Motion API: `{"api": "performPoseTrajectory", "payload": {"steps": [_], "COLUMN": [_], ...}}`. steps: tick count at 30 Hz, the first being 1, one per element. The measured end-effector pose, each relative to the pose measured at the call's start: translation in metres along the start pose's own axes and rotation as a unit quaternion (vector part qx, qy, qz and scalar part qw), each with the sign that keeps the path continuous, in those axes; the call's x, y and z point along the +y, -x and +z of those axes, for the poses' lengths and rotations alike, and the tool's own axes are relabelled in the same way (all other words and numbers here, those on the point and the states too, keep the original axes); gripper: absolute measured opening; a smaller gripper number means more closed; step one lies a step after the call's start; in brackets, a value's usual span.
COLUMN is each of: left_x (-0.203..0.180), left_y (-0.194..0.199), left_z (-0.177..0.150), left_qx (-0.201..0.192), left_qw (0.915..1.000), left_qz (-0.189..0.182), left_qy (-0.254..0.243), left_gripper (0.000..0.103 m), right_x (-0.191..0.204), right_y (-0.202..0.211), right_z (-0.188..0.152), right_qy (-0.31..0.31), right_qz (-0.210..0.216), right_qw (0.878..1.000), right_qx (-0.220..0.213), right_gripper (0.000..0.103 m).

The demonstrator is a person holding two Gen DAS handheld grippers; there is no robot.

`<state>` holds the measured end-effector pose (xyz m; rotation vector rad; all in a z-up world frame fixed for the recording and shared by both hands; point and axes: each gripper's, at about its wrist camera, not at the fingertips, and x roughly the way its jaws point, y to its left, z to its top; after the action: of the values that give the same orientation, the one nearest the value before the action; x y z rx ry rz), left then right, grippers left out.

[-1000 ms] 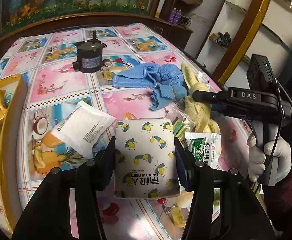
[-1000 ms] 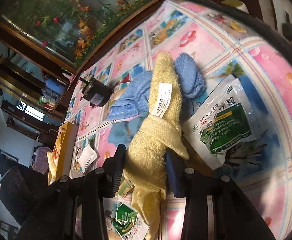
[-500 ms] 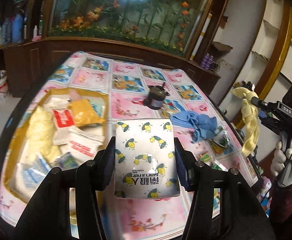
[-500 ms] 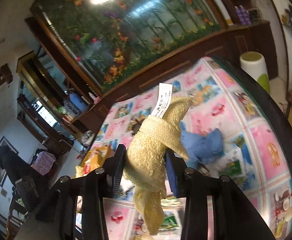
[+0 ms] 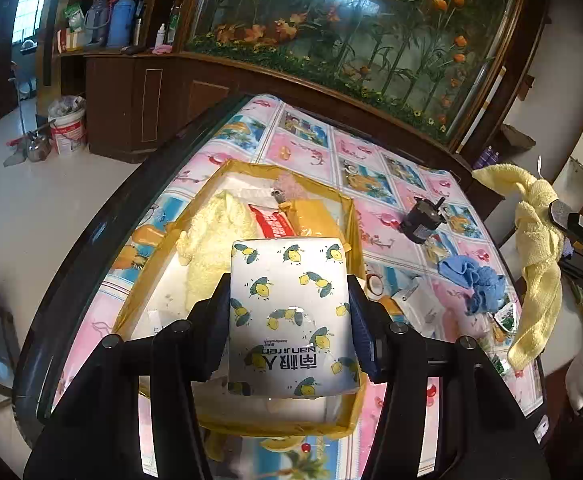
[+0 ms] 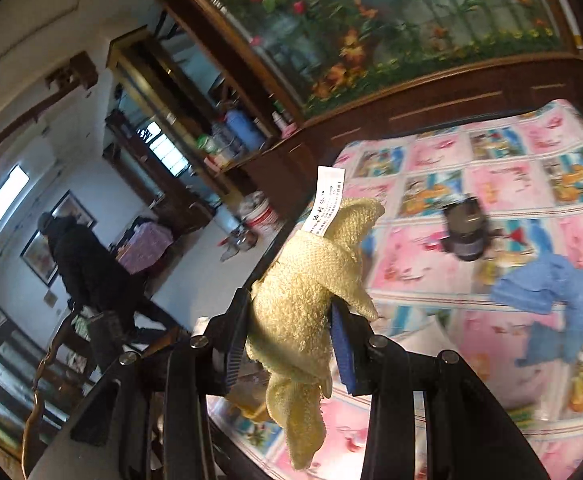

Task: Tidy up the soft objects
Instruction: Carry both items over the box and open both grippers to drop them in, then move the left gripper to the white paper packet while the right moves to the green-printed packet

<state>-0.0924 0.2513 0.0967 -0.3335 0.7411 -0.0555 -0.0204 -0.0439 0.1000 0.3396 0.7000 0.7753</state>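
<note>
My left gripper (image 5: pixel 289 320) is shut on a white tissue pack with a lemon print (image 5: pixel 291 316), held in the air over the yellow box (image 5: pixel 349 216). The box holds a pale yellow towel (image 5: pixel 211 240) and several packets. My right gripper (image 6: pixel 291 340) is shut on a yellow towel (image 6: pixel 307 300) with a white label, lifted clear of the table; in the left wrist view that yellow towel (image 5: pixel 539 252) hangs at the right edge. A blue cloth (image 5: pixel 477 280) lies crumpled on the patterned tablecloth (image 5: pixel 311 140); the blue cloth (image 6: pixel 559 296) also shows in the right wrist view.
A small dark motor (image 5: pixel 421 220) stands on the table beyond the box, also the dark motor (image 6: pixel 465 232) in the right wrist view. A roll of tape (image 5: pixel 373 284) and packets lie near the blue cloth. A person in dark clothes (image 6: pixel 87 268) stands far off in the room.
Both grippers lifted their loads off the table. The left one swung with the tissue pack over the yellow box. The right one carried the yellow towel up and leftward, toward the table's left edge.
</note>
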Motion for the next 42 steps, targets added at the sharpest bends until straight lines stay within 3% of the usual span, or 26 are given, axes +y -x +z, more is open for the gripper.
{"api": "performPoseTrajectory", "payload": {"steps": [8,13,22,27,32,36,42], "left_x": [0.029,0.036,0.038,0.032,0.028,0.011,-0.050], "left_y": [-0.032,-0.039,-0.018,-0.007,0.008,0.020,0.041], "left_z": [0.002,0.001,0.002,0.001,-0.001,0.000,-0.007], "left_qx": [0.015,0.021,-0.007,-0.027,-0.048,-0.082,-0.133], "left_qw": [0.9986,0.9983,0.9977,0.9971,0.9967,0.9954,0.9902], "left_qz": [0.044,0.044,0.043,0.054,0.042,0.033,0.006], "left_qy": [0.023,0.031,0.051,0.047,0.051,0.038,-0.041], "left_gripper": [0.053,0.056,0.059,0.064,0.064,0.064,0.066], "right_x": [0.028,0.028,0.016,0.021,0.021,0.017,0.000], "right_y": [-0.098,-0.159,-0.206,-0.199,-0.176,-0.134,-0.058], "right_z": [-0.009,-0.017,-0.037,-0.034,-0.025,-0.021,-0.028], "right_qy": [-0.010,-0.030,-0.041,-0.029,-0.028,-0.021,-0.002], "right_qz": [0.033,0.031,-0.005,-0.009,-0.004,-0.015,-0.053], "right_qw": [0.996,0.989,0.981,0.984,0.989,0.994,0.998], "right_qx": [0.087,0.144,0.190,0.177,0.147,0.107,0.035], "right_gripper": [0.038,0.038,0.041,0.049,0.049,0.049,0.055]}}
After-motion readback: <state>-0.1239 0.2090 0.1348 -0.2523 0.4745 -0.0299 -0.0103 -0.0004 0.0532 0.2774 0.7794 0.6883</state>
